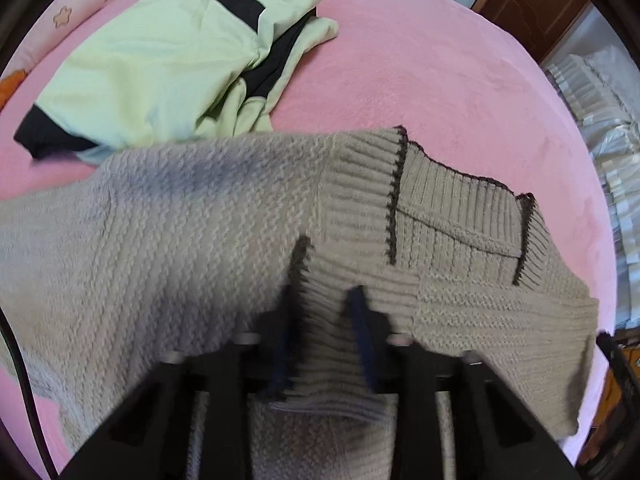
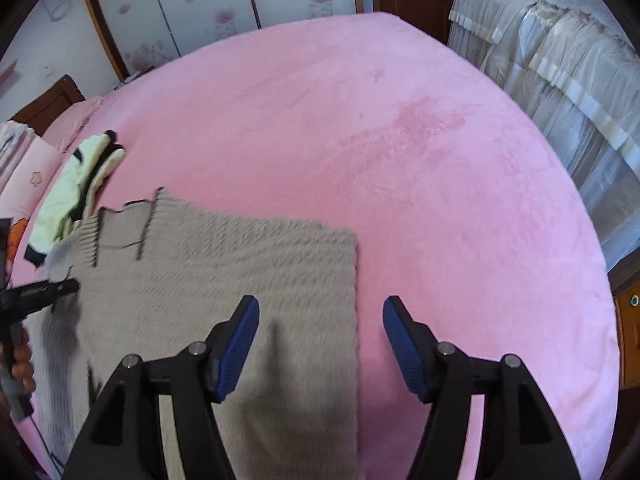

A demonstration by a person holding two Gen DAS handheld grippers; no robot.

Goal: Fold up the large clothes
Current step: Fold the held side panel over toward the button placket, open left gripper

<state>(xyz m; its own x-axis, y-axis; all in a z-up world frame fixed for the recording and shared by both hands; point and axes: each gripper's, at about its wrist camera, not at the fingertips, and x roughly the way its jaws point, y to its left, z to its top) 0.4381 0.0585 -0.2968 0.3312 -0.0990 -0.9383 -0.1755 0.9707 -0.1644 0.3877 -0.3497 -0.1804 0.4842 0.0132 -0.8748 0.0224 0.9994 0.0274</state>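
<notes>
A beige knit sweater (image 1: 168,232) with dark trim at the collar lies on the pink bed (image 1: 440,80). My left gripper (image 1: 326,300) is shut on a ribbed fold of the sweater near the collar and holds it lifted. In the right wrist view the sweater (image 2: 240,272) lies flat, its right edge straight. My right gripper (image 2: 320,312) is open and empty, just above the sweater's right edge. The left gripper (image 2: 68,288) shows at the left there, over the sweater's left side.
A light green garment with black bands (image 1: 160,60) lies crumpled on the bed beyond the sweater, also in the right wrist view (image 2: 76,184). Pillows (image 2: 20,160) sit at the far left. A draped curtain (image 2: 560,80) hangs right of the bed. The pink bed (image 2: 400,140) stretches ahead.
</notes>
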